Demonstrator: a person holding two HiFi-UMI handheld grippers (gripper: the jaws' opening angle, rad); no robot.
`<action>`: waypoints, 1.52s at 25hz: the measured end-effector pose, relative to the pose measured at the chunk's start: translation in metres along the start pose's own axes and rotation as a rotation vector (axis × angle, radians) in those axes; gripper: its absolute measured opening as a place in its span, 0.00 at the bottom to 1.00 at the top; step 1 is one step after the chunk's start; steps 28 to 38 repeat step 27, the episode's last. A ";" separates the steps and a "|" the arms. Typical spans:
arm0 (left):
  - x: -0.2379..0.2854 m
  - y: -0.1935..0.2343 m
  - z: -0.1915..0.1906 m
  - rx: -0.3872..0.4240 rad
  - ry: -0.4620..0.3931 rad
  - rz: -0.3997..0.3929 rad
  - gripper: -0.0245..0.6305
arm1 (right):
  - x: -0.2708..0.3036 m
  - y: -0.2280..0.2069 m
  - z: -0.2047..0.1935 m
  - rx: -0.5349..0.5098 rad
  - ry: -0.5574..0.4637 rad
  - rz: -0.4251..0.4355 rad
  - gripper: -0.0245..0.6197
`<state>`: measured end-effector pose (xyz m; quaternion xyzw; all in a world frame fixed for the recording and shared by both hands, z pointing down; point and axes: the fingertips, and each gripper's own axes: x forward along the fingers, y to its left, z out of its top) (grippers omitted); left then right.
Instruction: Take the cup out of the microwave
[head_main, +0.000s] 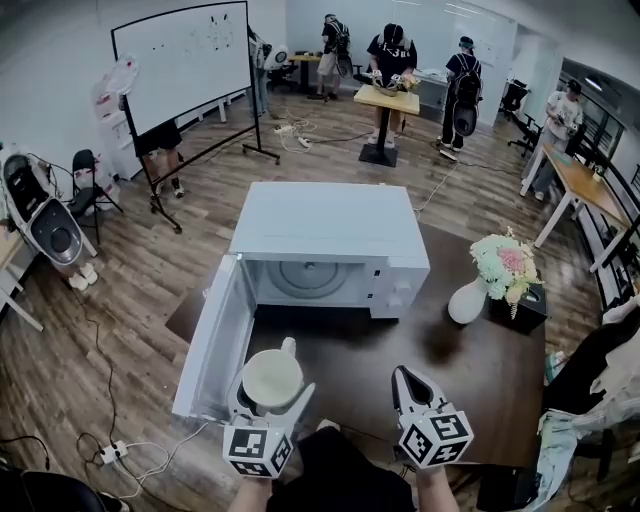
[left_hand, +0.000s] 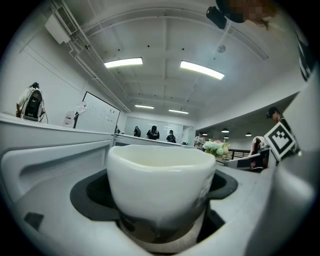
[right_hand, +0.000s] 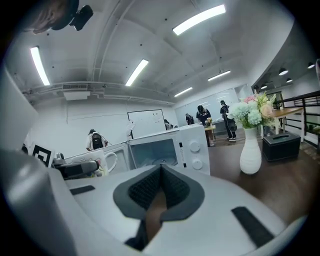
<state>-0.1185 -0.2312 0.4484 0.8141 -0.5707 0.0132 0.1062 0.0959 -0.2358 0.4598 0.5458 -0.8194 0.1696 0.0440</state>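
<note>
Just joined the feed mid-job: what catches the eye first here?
The white cup is clamped in the left tool, out in front of the microwave, whose door stands open on an empty cavity. The right tool is shut on nothing, and a white vase of flowers stands at the right end of the table.

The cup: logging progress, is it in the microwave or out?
Out. The left gripper holds the cup upright near the open door; the microwave cavity shows only its turntable.

Dark table carries microwave, flower vase, black box
</note>
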 end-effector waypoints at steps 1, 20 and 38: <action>-0.004 0.000 -0.001 0.002 0.003 0.000 0.82 | -0.004 0.000 -0.001 -0.001 -0.001 -0.001 0.03; -0.020 -0.017 -0.007 0.008 -0.002 -0.009 0.82 | -0.019 0.015 -0.011 -0.029 0.016 0.042 0.03; -0.018 -0.024 -0.009 0.002 0.002 -0.011 0.82 | -0.022 0.012 -0.013 -0.023 0.024 0.048 0.03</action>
